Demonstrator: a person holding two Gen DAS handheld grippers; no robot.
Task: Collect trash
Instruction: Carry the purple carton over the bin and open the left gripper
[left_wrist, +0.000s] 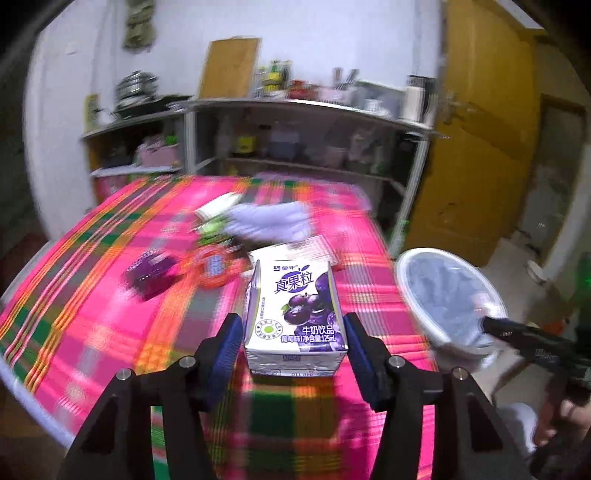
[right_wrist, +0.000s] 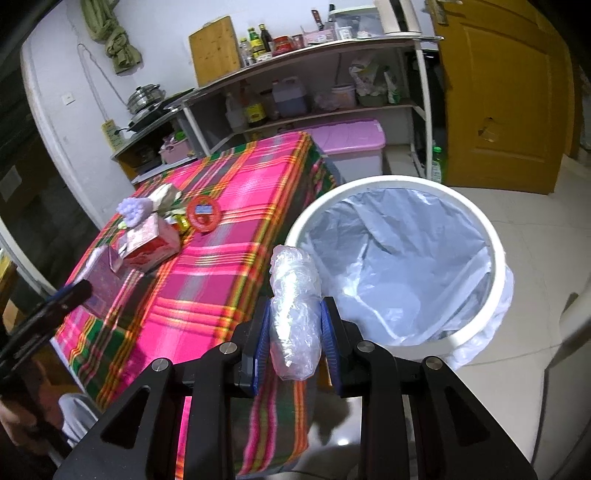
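Note:
A small white and purple grape milk carton (left_wrist: 295, 306) is clamped between the blue pads of my left gripper (left_wrist: 293, 343), above the pink plaid tablecloth (left_wrist: 110, 314). The carton looks sharp while the table behind it is smeared. My right gripper (right_wrist: 295, 332) is shut on a crumpled wad of clear plastic wrap (right_wrist: 293, 295), held at the table's edge just left of the white bin (right_wrist: 496, 258). The bin has a clear liner and shows nothing inside. In the left wrist view the bin (left_wrist: 406, 284) stands to the right of the table.
More litter lies on the cloth: a red carton (right_wrist: 147, 247), a red round lid (right_wrist: 203, 214), a lilac clump (right_wrist: 135, 208) and a purple box (left_wrist: 149, 273). Shelves with bottles (right_wrist: 295, 99) stand behind. A pink-lidded tub (right_wrist: 351, 144) and a yellow door (right_wrist: 498, 92) are nearby.

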